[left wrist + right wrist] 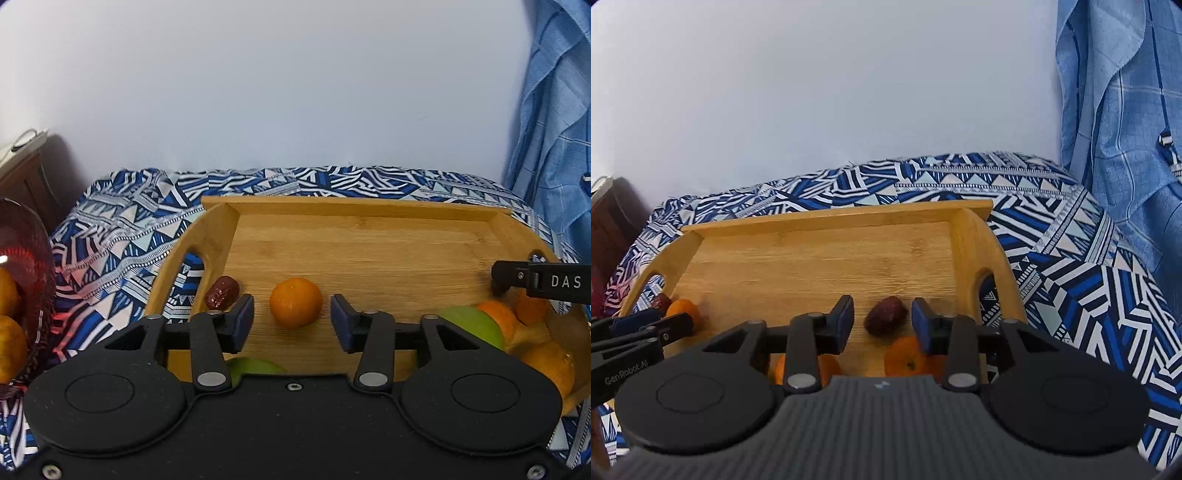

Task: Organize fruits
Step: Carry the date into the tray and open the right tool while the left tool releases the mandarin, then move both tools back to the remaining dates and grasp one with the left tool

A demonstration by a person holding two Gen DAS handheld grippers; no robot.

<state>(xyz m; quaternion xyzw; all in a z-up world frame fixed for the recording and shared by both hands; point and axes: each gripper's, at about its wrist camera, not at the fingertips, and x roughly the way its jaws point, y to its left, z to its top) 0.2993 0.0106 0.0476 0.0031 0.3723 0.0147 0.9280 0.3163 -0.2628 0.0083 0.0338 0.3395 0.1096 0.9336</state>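
Note:
A wooden tray (369, 236) lies on a patterned cloth. My left gripper (291, 319) is open around a small orange (295, 302) on the tray, its pads apart from the fruit. A red date (221, 292) lies by the tray's left handle. My right gripper (882, 319) is open around another red date (885, 315) near the tray's right handle (984, 291). Oranges (907, 360) lie under it. A green apple (471, 325) and more oranges (496, 317) sit at the tray's right end.
A red glass bowl (31, 266) holding oranges stands at the left on the blue patterned cloth (1052, 258). A blue towel (1126, 129) hangs at the right. A white wall is behind. A dark wooden cabinet (26, 173) is at far left.

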